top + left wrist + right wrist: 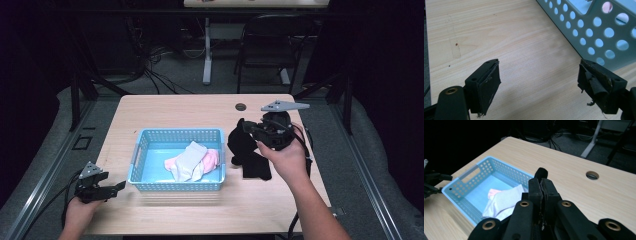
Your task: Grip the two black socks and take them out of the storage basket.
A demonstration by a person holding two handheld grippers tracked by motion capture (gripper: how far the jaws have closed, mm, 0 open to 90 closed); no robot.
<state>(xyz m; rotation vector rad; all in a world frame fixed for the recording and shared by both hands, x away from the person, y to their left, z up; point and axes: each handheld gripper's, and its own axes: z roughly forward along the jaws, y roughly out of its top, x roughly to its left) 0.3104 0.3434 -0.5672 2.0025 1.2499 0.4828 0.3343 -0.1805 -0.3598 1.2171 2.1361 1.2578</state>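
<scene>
A limp black sock hangs pinched in the closed right tongs, beside the perforated blue plastic basket holding soft pink and white socks. The left tongs gape empty over the woodgrain table.

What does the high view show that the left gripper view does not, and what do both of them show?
High view alone: the right gripper shut on a black sock that hangs above the table to the right of the basket, a white sock and a pink sock lying in the basket, and a chair beyond the table.

Left gripper view alone: worn, frayed pads on the open jaws of the left gripper.

Both: the wooden table and the blue perforated basket.
</scene>
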